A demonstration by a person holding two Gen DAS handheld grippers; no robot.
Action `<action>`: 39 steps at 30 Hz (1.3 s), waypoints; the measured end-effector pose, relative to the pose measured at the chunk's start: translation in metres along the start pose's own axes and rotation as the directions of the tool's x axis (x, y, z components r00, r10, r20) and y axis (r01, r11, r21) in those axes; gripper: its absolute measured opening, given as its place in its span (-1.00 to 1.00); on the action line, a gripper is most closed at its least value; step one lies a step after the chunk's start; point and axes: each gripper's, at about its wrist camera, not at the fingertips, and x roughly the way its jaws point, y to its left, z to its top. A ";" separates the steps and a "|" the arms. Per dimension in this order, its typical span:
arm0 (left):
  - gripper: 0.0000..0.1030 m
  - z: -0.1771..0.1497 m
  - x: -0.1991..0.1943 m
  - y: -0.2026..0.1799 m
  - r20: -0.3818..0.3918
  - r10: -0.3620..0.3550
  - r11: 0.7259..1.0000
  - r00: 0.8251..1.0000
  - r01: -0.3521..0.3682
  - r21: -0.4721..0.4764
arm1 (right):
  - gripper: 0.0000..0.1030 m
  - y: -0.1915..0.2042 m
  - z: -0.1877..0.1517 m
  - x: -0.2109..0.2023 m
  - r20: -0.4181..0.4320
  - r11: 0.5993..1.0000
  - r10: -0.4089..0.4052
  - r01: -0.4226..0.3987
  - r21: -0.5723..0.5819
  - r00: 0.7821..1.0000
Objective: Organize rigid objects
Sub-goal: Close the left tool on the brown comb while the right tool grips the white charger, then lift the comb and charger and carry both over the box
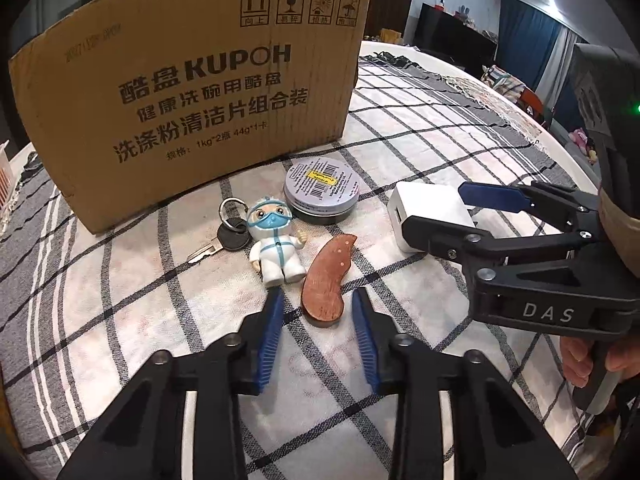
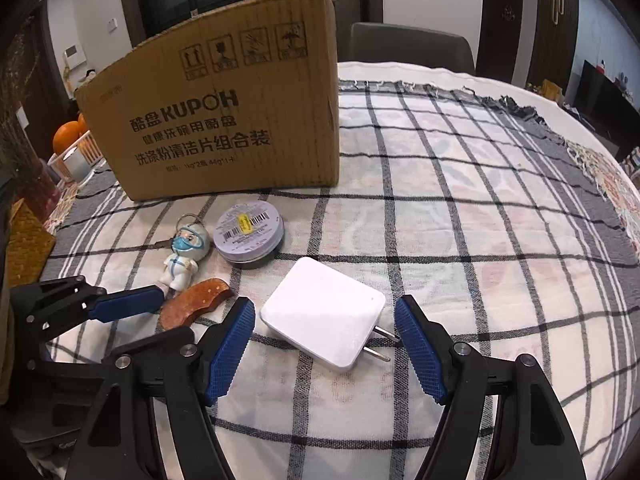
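Note:
A brown wooden comb-like piece (image 1: 325, 280) lies on the checked cloth, its near end between the tips of my open left gripper (image 1: 318, 300). It also shows in the right wrist view (image 2: 194, 302). A white plug charger (image 2: 323, 312) lies flat between the blue pads of my open right gripper (image 2: 325, 312), untouched; the left wrist view shows it (image 1: 428, 208) with that gripper (image 1: 448, 216) around it. A masked figurine keychain (image 1: 274, 240) with a key (image 1: 218, 244) and a round tin (image 1: 321, 190) lie in front of the cardboard box (image 1: 192, 92).
The box stands upright at the back left of the table. A white basket (image 2: 76, 160) with oranges (image 2: 66, 136) sits behind the box on the left. A chair back (image 2: 408, 46) stands at the far table edge. The cloth (image 2: 480, 220) stretches to the right.

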 end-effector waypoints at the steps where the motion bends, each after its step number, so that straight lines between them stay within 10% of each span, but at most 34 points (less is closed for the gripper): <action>1: -0.47 0.000 0.000 0.000 0.001 -0.002 1.000 1.000 0.002 -0.003 | 0.42 -0.001 0.000 0.001 -0.001 1.000 0.007 -0.007 0.008 1.000; 39: -0.56 -0.002 -0.028 0.001 0.110 0.053 0.993 0.993 -0.041 -0.110 | 0.32 0.000 -0.005 -0.009 0.014 0.995 0.067 -0.068 0.073 0.998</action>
